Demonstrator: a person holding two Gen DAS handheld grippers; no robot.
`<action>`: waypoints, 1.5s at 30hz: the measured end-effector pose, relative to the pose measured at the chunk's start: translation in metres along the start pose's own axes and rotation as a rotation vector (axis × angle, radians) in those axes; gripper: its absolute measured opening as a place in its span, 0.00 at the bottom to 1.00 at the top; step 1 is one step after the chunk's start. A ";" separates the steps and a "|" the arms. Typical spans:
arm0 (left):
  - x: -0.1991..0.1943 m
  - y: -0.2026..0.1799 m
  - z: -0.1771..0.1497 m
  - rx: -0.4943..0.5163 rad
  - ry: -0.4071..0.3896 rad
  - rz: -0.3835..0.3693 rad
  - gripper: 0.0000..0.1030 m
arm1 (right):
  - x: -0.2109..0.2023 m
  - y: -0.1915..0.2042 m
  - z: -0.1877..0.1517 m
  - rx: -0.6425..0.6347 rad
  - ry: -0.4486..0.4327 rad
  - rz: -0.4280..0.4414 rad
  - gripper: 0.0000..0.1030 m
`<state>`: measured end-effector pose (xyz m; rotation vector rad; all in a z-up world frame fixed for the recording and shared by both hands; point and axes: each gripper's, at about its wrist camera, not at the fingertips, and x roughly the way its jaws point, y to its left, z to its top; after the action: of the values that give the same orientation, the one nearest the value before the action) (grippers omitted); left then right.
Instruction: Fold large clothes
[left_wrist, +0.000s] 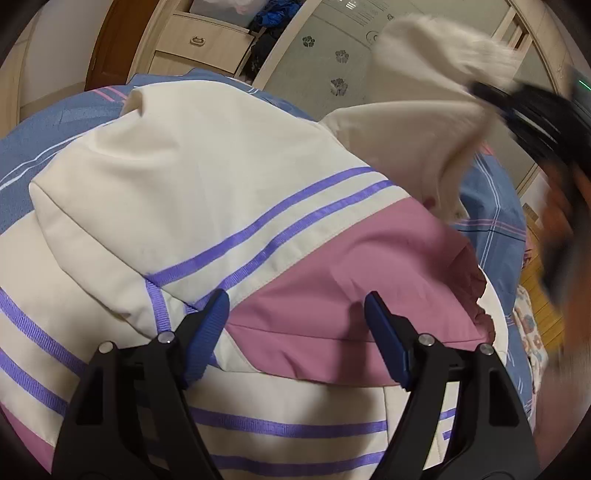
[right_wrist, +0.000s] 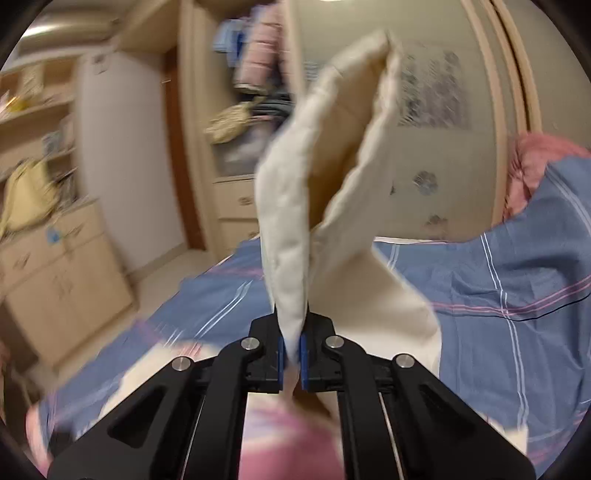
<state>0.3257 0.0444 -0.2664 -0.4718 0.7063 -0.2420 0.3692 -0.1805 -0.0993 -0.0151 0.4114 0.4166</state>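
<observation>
Left wrist view only: the jacket (left_wrist: 229, 206) spread over most of the bed (left_wrist: 55, 122), cream body w/ paired purple stripes and a pink panel ending in a gathered cuff toward the bed's right edge. Left gripper (left_wrist: 295, 310) hovers over it, blue pads wide apart, nothing between them; can't tell if the tips touch the fabric. Same view shows the right gripper (left_wrist: 532, 122) only as a dark blur at upper right, w/ a cream flap (left_wrist: 436, 55) lifted up off the bed. Right wrist view only: right gripper's (right_wrist: 293, 347) jaws closed tight on that cream flap (right_wrist: 291, 229), the fabric pinched thin between the blue pads and standing up in front of the lens, quilted-looking, folded on itself, edges blurred. That view also gives more of the bed: blue sheet (right_wrist: 517, 266) w/ white and pink lines, far right corner bunched w/ pink bedding (right_wrist: 543, 155). Beyond the bed: wood drawers (right_wrist: 236, 206), cupboard shelves w/ clothes, sliding wardrobe door (left_wrist: 332, 66) w/ flower prints.
</observation>
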 end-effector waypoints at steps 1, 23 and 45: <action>-0.001 0.001 0.000 -0.005 -0.004 -0.006 0.75 | -0.026 0.011 -0.021 -0.035 0.015 0.021 0.06; -0.062 -0.065 0.031 -0.141 0.064 0.017 0.97 | -0.279 -0.029 -0.203 0.429 0.141 0.051 0.89; -0.089 -0.035 -0.070 -0.187 0.203 -0.109 0.26 | -0.025 0.013 -0.071 0.256 0.342 0.105 0.47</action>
<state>0.2107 0.0233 -0.2454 -0.6714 0.9071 -0.3316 0.3158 -0.1850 -0.1540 0.1872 0.8034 0.4632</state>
